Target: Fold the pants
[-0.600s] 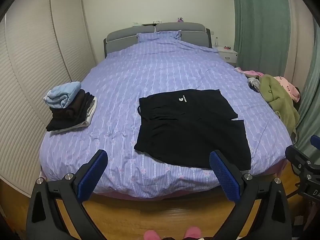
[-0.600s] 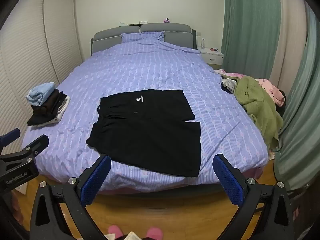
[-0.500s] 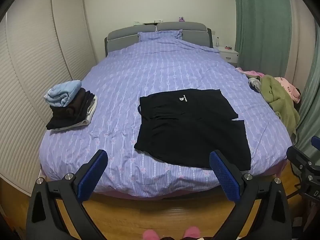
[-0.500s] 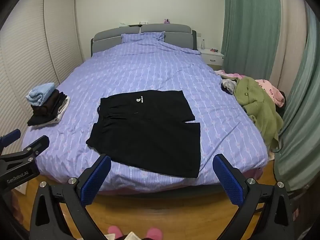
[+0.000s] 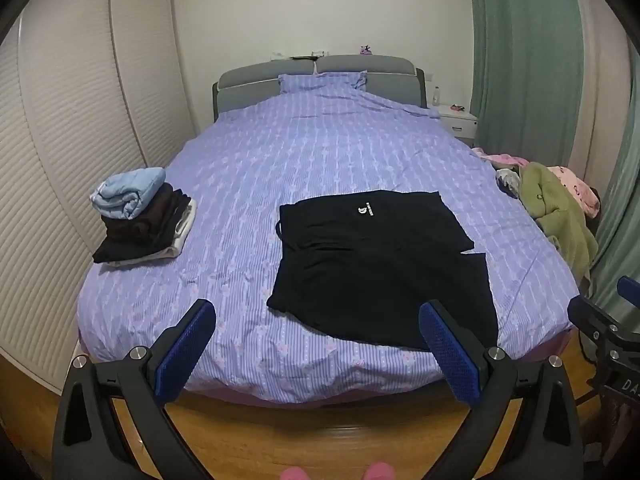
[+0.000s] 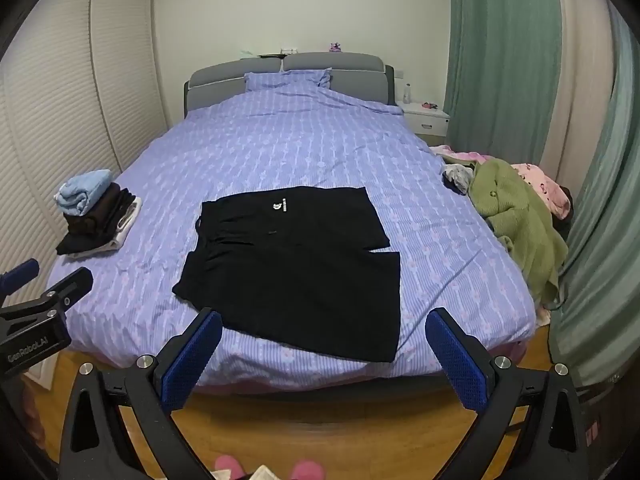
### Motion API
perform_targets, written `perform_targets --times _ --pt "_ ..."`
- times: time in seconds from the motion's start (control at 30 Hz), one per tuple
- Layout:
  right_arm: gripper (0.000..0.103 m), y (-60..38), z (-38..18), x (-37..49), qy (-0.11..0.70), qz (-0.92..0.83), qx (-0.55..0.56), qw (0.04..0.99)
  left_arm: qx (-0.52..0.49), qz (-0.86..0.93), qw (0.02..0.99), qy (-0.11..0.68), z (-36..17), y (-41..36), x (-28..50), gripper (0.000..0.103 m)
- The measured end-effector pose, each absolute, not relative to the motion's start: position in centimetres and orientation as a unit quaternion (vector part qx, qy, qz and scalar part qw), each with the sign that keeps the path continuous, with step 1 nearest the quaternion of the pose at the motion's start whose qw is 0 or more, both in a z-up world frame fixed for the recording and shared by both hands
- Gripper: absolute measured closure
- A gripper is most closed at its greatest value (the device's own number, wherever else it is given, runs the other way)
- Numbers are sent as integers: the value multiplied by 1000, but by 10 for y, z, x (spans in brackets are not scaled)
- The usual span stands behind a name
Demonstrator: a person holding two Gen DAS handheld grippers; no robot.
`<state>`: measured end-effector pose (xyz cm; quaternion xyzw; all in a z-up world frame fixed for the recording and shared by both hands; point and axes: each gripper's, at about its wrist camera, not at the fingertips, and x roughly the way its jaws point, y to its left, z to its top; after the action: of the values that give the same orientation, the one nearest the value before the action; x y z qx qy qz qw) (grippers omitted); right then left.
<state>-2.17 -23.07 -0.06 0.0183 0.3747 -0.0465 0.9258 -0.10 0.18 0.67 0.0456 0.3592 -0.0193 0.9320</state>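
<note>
The black pants [image 5: 380, 264] lay spread flat on the near half of the bed [image 5: 320, 152], on its lilac striped cover; the waistband sat at the left, the two short legs reached to the right, and a small white logo showed on the far leg; nothing touched the garment.

The left tool [image 5: 318, 350] hung over the wooden floor [image 5: 312, 432] short of the bed's near edge, tilted downward, its blue pads spread wide with nothing between them; the right tool [image 6: 324, 354] stood likewise, wide and empty, also on the near side of the bed and clear of the cloth; each tool showed at the edge of the other's view, so the two were side by side.

A stack of folded clothes [image 5: 140, 216] rested at the left edge of the bed, well apart from the pants, a pale blue piece on top of dark ones; a loose heap of clothes [image 6: 516, 216], green and pink, lay at the right edge.

At the far end stood a grey headboard [image 6: 288, 76] with a pillow in front of it; a white nightstand [image 6: 426, 118] was at the far right, beside green curtains [image 6: 504, 52]; slatted wardrobe doors [image 5: 80, 100] lined the left wall; pink slippers [image 6: 268, 470] showed at the bottom of the view.
</note>
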Motion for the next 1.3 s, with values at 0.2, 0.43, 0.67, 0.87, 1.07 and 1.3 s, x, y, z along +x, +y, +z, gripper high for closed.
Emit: perform_targets --times 0.2,0.43,0.67,0.87,1.07,1.3 --pt "0 -232 0 -24 367 -45 18 929 50 -27 937 346 12 -2 -3 0" --pt "0 -233 1 -24 365 -46 18 930 52 -31 937 345 13 -5 -3 0" --pt "0 -236 3 -27 363 -47 19 930 51 -34 937 343 13 -7 -6 0" --pt "0 -237 3 -26 363 -47 20 930 50 -35 937 343 14 -6 -7 0" --pt "0 -238 4 -27 361 -46 21 931 50 -36 937 343 15 -6 -7 0" --pt "0 -240 6 -28 360 -46 21 932 49 -36 938 341 17 -6 -9 0"
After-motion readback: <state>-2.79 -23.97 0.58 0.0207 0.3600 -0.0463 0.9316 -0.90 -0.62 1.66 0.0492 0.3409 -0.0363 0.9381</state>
